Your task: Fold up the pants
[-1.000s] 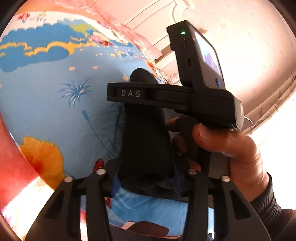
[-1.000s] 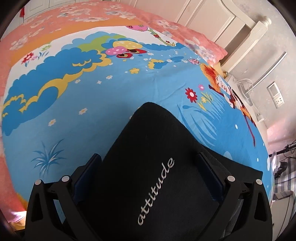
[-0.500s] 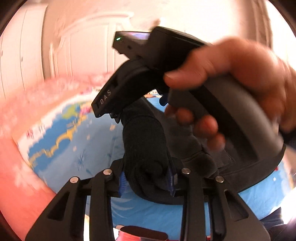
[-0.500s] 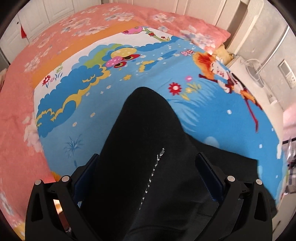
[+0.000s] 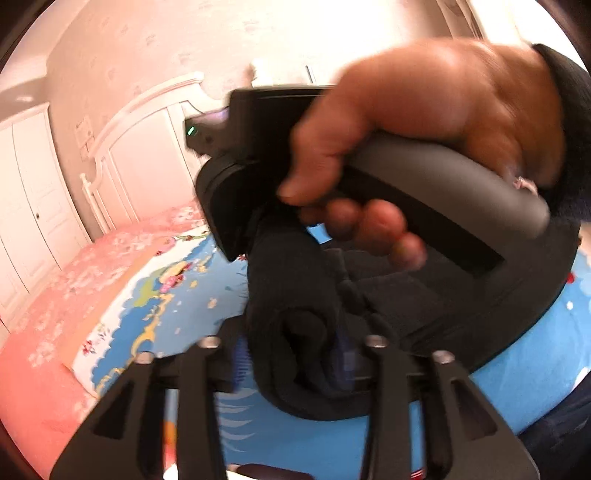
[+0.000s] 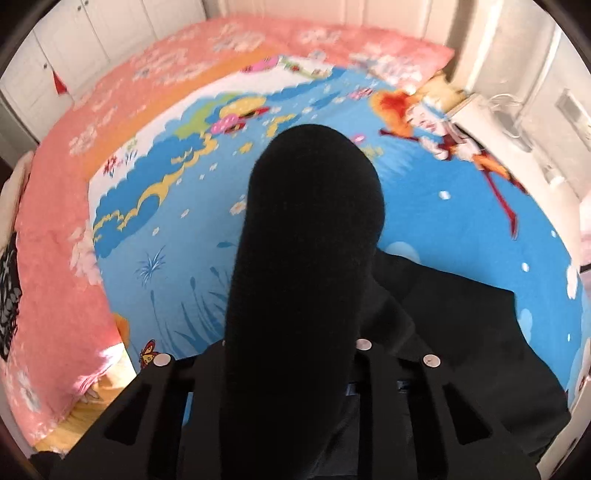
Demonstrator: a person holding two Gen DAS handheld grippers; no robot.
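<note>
1. Left gripper (image 5: 291, 360), in the left wrist view: fingers partly spread, a thick bunched roll of the black pants (image 5: 295, 295) wedged between the blue pads and filling the gap. Jaws just opened further, the cloth between them all the while; whether the pads press it now, cannot tell through the blur.
2. Just right of that roll: more black fabric draping down and spreading far-right over the blue cartoon bedsheet (image 5: 155, 314).
3. Above the roll: the right hand (image 5: 424, 140), clasped round the grey handle of the other gripper, fingers curled underneath, dark sleeve at the wrist.
4. Far left: white headboard (image 5: 122, 122) and pink floral bedding (image 5: 74, 280) round the sheet's edge.
5. Right gripper (image 6: 291, 373), in the right wrist view: fingers drawn close together, pinching a tall fold of the pants (image 6: 306, 240). Jaws just closed in sharply onto it.
6. Fold rising from between the fingers and bulging far past the tips as a rounded black hump, hiding both pads completely.
7. Right of and near the fingers: the rest of the garment lying flat on the bedsheet (image 6: 424, 221), reaching toward the near-right edge.
8. Far left and far: pink bedding (image 6: 55, 229); white wardrobe doors (image 6: 92, 29) beyond.
</note>
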